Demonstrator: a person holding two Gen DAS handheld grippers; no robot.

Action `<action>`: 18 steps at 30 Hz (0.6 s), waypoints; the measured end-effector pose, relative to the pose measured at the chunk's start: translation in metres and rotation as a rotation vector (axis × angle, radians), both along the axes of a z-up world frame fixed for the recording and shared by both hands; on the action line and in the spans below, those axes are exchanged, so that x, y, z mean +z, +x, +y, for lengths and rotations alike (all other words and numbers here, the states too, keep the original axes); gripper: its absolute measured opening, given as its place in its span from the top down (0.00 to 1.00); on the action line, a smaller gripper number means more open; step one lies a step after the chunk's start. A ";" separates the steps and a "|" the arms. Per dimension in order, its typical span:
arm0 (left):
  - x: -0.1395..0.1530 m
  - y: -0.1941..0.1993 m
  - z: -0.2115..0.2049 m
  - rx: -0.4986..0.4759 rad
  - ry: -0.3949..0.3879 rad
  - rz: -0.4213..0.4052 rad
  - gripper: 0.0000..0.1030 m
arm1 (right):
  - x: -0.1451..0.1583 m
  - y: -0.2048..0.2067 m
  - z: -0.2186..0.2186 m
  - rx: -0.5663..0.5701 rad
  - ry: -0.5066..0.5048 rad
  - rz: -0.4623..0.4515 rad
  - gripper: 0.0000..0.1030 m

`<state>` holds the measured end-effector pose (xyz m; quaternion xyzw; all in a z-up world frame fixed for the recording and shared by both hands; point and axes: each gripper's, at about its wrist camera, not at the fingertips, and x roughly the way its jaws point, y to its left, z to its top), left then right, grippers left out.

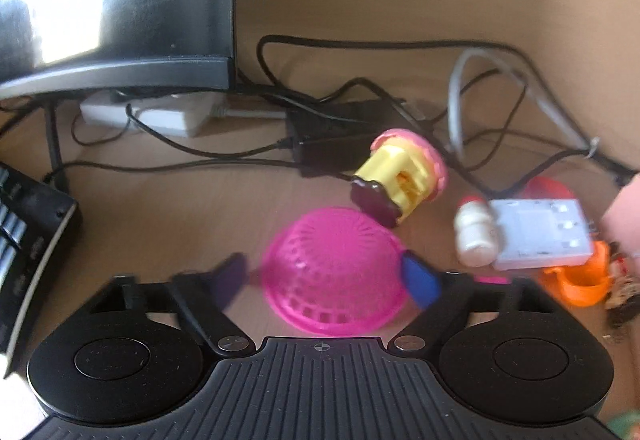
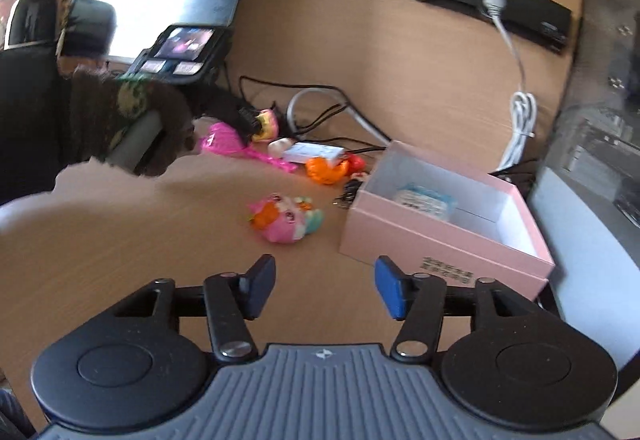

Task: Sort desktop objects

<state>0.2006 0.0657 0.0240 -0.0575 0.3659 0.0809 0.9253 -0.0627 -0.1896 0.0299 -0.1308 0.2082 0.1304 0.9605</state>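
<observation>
Left wrist view sits close over the pink basket (image 1: 334,272); right view sees it from afar.

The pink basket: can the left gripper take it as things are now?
Probably yes. The left gripper is open, its fingers on either side of the pink basket, with nothing between them. The yellow toy lies just behind.

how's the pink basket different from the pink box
The pink basket is round, see-through lattice plastic, lying tipped between the left gripper's fingers. The pink box is rectangular, solid-walled, upright and open, holding a blue packet. Both are pink containers on the desk.
</observation>
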 end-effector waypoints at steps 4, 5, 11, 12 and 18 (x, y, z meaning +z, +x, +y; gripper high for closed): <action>0.006 -0.018 0.004 -0.047 -0.002 -0.005 0.25 | -0.001 0.019 -0.015 -0.027 0.068 0.046 0.33; 0.006 -0.025 0.004 -0.071 0.007 -0.002 0.25 | 0.000 0.025 -0.019 -0.040 0.095 0.060 0.30; 0.010 -0.072 0.003 -0.278 0.051 0.002 0.25 | -0.008 0.087 -0.047 -0.119 0.326 0.229 0.17; 0.011 -0.078 0.003 -0.307 0.072 -0.006 0.25 | -0.010 0.095 -0.047 -0.126 0.339 0.248 0.17; 0.020 -0.106 0.007 -0.424 0.211 -0.058 0.25 | -0.017 0.119 -0.020 -0.111 0.336 0.268 0.16</action>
